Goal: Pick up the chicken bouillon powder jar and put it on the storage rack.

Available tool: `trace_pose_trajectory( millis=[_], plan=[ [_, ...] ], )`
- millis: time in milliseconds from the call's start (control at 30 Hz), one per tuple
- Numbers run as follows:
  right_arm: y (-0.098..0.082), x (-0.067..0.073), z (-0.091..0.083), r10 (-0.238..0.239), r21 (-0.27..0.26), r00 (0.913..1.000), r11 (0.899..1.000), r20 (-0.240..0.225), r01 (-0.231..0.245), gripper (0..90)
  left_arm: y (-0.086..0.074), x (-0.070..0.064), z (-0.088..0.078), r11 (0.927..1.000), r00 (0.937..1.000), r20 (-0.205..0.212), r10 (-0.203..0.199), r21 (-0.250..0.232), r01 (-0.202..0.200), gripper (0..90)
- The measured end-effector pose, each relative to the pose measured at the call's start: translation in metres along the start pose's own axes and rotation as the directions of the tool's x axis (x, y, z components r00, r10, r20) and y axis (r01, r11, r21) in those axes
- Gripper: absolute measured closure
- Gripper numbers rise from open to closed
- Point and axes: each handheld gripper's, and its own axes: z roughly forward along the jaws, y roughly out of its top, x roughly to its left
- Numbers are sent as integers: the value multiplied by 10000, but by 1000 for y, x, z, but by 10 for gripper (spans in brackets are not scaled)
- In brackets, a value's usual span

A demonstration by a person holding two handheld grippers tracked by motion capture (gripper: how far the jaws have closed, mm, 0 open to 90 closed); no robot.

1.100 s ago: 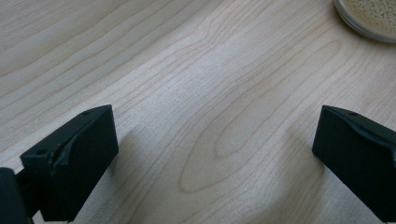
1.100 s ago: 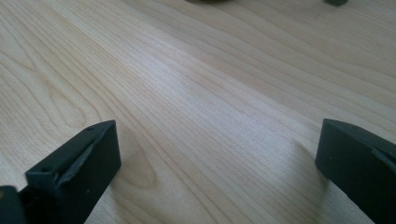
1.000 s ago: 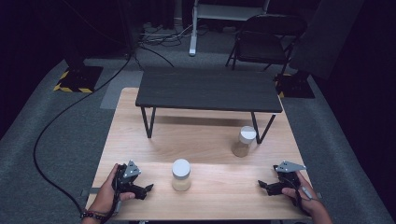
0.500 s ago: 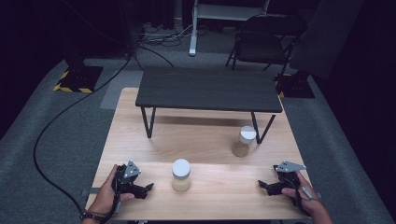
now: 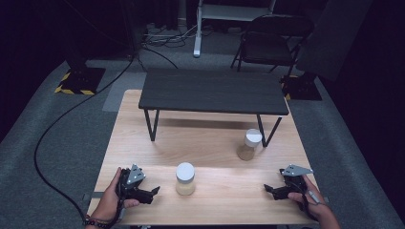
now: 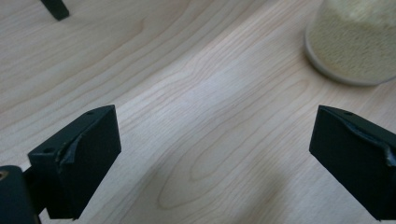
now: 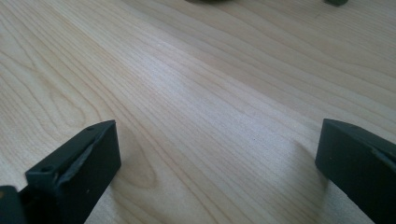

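A pale wood bench (image 5: 143, 143) carries two jars. The near jar (image 5: 185, 178) stands just right of the left gripper (image 5: 154, 192), ahead of its released fingers (image 6: 74, 158). The right gripper (image 5: 268, 189), fingers (image 7: 74, 163) also spread, rests well apart from it

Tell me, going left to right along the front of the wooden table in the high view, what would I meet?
Left gripper → nearer jar with white lid → farther jar → right gripper.
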Motion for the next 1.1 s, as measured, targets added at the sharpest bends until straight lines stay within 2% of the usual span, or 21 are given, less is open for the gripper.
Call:
trace_pose_trajectory(
  millis=[400,700,800,1033,1100],
  plan=[
    [0,0,0,-2,3,10000,10000,-2,2,0,7,-13,-11,9976,9991,218,373,-589,-360,20],
    [0,0,0,-2,4,10000,10000,-1,2,0,9,-19,-15,9929,9985,443,308,-1160,-255,20],
    [0,0,0,-2,3,10000,10000,-2,2,0,11,-24,-14,9923,9989,376,280,-1219,-233,21],
    [0,0,0,-1,3,10000,10000,-2,1,0,13,-27,-12,9895,9975,588,402,-1409,-316,22],
    [0,0,0,-1,3,10000,10000,-2,1,0,13,-27,-11,9885,9969,710,334,-1496,-225,22]
  ],
)
